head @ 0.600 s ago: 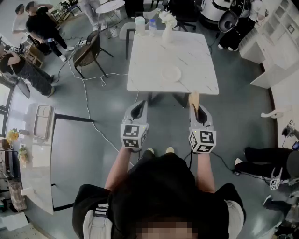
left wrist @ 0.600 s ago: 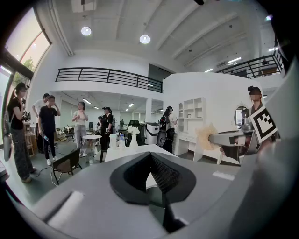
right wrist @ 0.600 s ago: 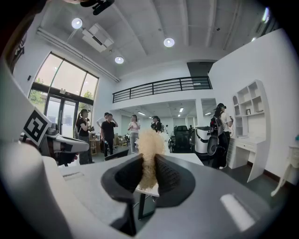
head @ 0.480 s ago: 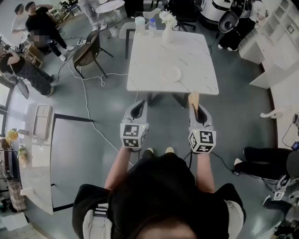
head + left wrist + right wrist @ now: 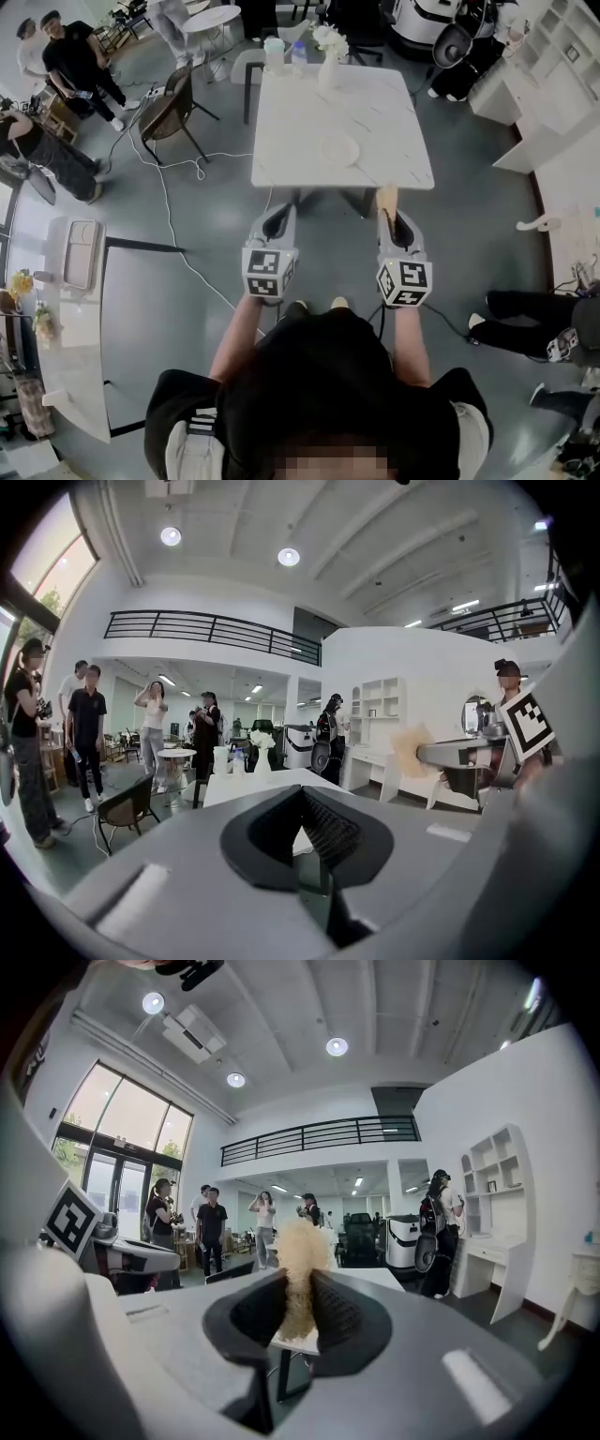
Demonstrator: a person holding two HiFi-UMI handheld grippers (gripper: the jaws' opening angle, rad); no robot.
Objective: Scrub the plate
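View shifted slightly; plate [image 5: 338, 150] lies well ahead of both jaws.

bench [image 5: 375, 103] white marble, faint grey veins. plate [image 5: 338, 149] plain white, barely stands out against it. sponge [image 5: 298, 1279] pale tan, speckled. left claw [image 5: 277, 219] and right claw [image 5: 397, 225] have grey bodies and black ribbed pads (same on both). marker cubes [image 5: 265, 272] white with black square patterns. floor [image 5: 216, 309] glossy blue-grey. cable [image 5: 173, 202] white. flowers [image 5: 330, 37] white, vase [image 5: 325, 70] white too. chair [image 5: 173, 103] dark brown. person's top [image 5: 328, 375] black, white stripes at the shoulder.
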